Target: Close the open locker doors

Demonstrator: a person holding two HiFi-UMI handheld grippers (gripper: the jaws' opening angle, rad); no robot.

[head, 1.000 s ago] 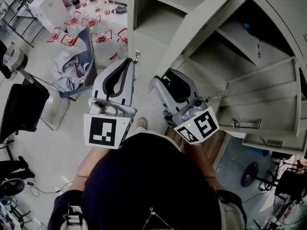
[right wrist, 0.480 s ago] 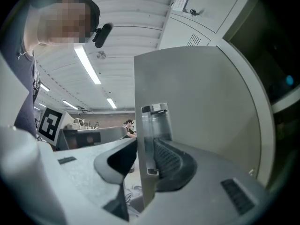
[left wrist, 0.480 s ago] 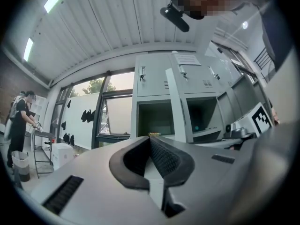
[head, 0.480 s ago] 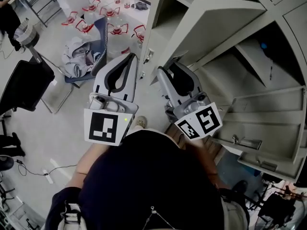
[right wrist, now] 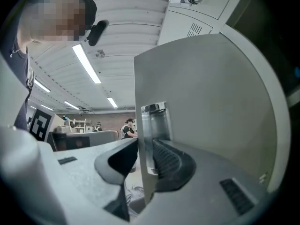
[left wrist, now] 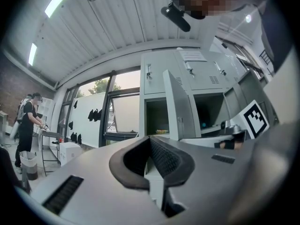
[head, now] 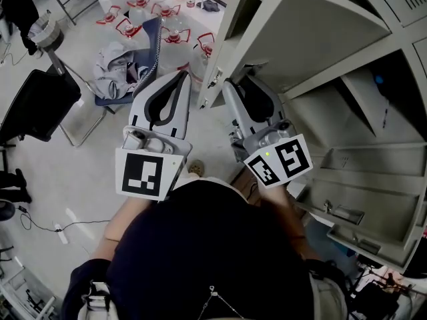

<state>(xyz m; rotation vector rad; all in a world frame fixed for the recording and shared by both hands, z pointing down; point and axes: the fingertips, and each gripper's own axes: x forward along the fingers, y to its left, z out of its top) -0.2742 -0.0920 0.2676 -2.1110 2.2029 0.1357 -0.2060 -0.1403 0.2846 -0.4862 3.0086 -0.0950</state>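
A grey locker door (head: 313, 32) stands swung out above me, and its free edge with the latch (head: 215, 79) is just left of my right gripper (head: 243, 87). In the right gripper view the door edge and its metal latch plate (right wrist: 152, 121) stand between the jaws of the right gripper (right wrist: 143, 142). These jaws have just been closing. The right pad (right wrist: 168, 161) lies along the plate, and I see no firm pinch. My left gripper (head: 181, 77) is shut and empty, left of the door edge, and points at the lockers (left wrist: 150, 138).
More open doors and shelves hang lower right (head: 373, 199). On the floor to the left are water jugs with red handles (head: 170, 35), a heap of cloth (head: 117, 69) and a black chair (head: 33, 105). A person (left wrist: 28, 121) stands far left.
Both grippers have moved toward the lockers. The open door's free edge has come down to the right gripper's jaws, and the jaws have narrowed around it.
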